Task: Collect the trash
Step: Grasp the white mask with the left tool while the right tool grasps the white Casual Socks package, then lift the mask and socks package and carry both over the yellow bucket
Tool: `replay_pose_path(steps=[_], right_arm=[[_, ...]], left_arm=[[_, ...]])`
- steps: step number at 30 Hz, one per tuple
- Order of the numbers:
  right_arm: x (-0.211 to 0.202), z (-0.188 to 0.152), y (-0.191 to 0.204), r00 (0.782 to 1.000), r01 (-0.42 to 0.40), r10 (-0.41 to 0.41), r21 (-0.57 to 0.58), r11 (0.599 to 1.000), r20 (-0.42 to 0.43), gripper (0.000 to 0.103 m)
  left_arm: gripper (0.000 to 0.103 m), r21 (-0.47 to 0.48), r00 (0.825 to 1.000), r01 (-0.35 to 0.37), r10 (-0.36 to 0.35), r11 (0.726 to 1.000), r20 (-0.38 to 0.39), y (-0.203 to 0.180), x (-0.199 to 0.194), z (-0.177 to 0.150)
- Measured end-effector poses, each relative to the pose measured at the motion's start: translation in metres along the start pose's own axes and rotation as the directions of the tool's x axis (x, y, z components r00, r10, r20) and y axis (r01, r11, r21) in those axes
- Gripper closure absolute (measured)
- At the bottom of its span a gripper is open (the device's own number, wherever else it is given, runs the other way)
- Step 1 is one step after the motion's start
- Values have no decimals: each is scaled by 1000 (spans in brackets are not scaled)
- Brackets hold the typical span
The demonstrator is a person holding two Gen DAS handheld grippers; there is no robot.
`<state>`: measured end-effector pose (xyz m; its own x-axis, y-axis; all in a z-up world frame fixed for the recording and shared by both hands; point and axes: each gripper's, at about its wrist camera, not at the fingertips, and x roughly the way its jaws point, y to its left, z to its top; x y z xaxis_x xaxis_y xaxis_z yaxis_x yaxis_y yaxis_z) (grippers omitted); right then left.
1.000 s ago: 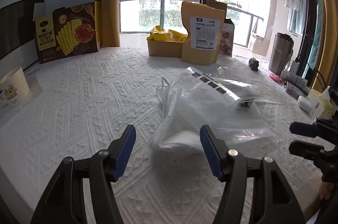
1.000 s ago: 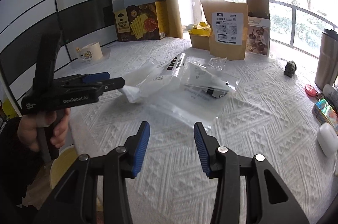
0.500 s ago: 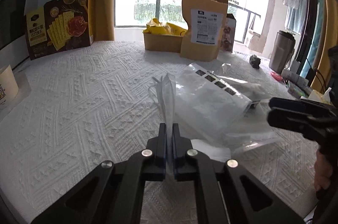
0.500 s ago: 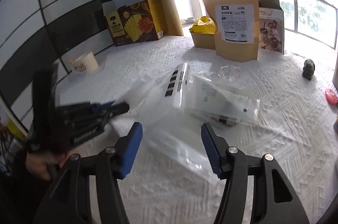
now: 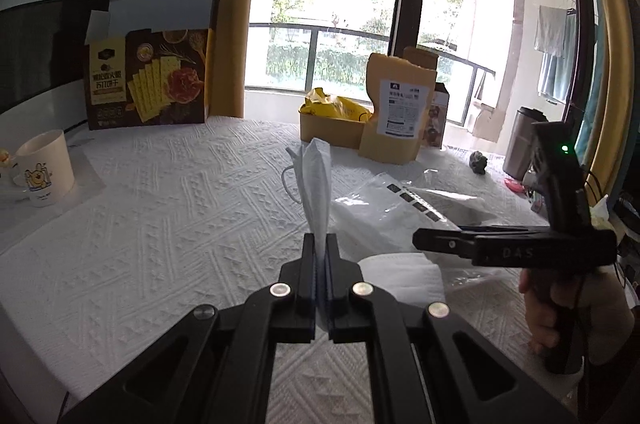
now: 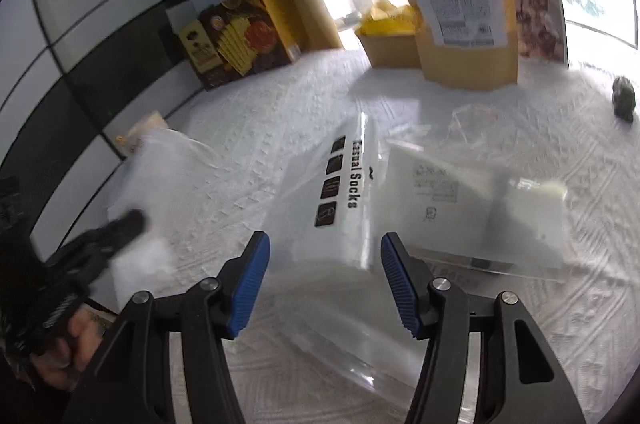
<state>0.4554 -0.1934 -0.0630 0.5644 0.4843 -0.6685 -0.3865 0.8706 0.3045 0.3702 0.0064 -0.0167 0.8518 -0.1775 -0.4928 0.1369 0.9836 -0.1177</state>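
My left gripper (image 5: 319, 248) is shut on a white face mask (image 5: 316, 184), which stands up edge-on between the jaws, lifted off the white textured tablecloth (image 5: 180, 208); its ear loop hangs at the left. Clear plastic bags (image 5: 396, 204) lie on the cloth to the right, and a folded white piece (image 5: 404, 278) lies under them. My right gripper (image 6: 324, 264) is open, low over a clear "Casual Socks" bag (image 6: 340, 192) and a second clear bag (image 6: 472, 204). The right gripper also shows side-on in the left wrist view (image 5: 440, 242).
At the back stand a cracker box (image 5: 148, 76), a yellow tray with yellow wrappers (image 5: 334, 122), a kraft pouch (image 5: 398, 116) and a steel tumbler (image 5: 520, 144). A mug (image 5: 40, 170) is at the left edge. A small dark figurine (image 6: 624, 96) sits at the right.
My left gripper closed on the mask and lifted it up off the cloth. My right gripper moved forward and down over the clear bags, jaws still open.
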Motion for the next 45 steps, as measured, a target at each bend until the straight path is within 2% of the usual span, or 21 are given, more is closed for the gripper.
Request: replay_pose_path(steps=[2, 3, 4, 5, 6, 8, 12, 23, 45], right_arm=[[0, 1, 2, 1000, -14, 14, -2, 1000, 10, 47], [0, 1, 4, 1000, -17, 17, -4, 1000, 11, 52], [1, 1, 6, 1000, -17, 17, -12, 1000, 8, 60], [1, 1, 7, 1000, -15, 15, -18, 1000, 7, 76], [1, 1, 9, 1000, -13, 13, -26, 1000, 7, 84], [-1, 0, 14, 1000, -13, 14, -49, 999, 15, 92], [-8, -8, 28, 999, -25, 28, -101, 995, 26, 98], [-60, -36, 60, 996, -21, 37, -175, 984, 86, 100], [-149, -93, 87, 985, -48, 72, -155, 987, 156, 100]], left_arm=[[100, 2, 1000, -6, 6, 1000, 5, 2, -7, -2], [100, 0, 1000, -7, 7, 1000, 4, 3, -9, -2], [100, -5, 1000, -10, 10, 1000, 5, 5, -13, -3], [100, -10, 1000, -12, 12, 1000, 7, 6, -16, -4], [100, -13, 1000, -13, 13, 1000, 9, 7, -19, -5], [100, -18, 1000, -15, 15, 1000, 19, 8, -26, -6], [100, -22, 999, -9, 10, 1000, 30, 10, -41, -8], [100, -18, 998, -8, 9, 1000, 55, 7, -84, -16], [100, 1, 998, 6, -6, 1000, 66, -15, -151, -40]])
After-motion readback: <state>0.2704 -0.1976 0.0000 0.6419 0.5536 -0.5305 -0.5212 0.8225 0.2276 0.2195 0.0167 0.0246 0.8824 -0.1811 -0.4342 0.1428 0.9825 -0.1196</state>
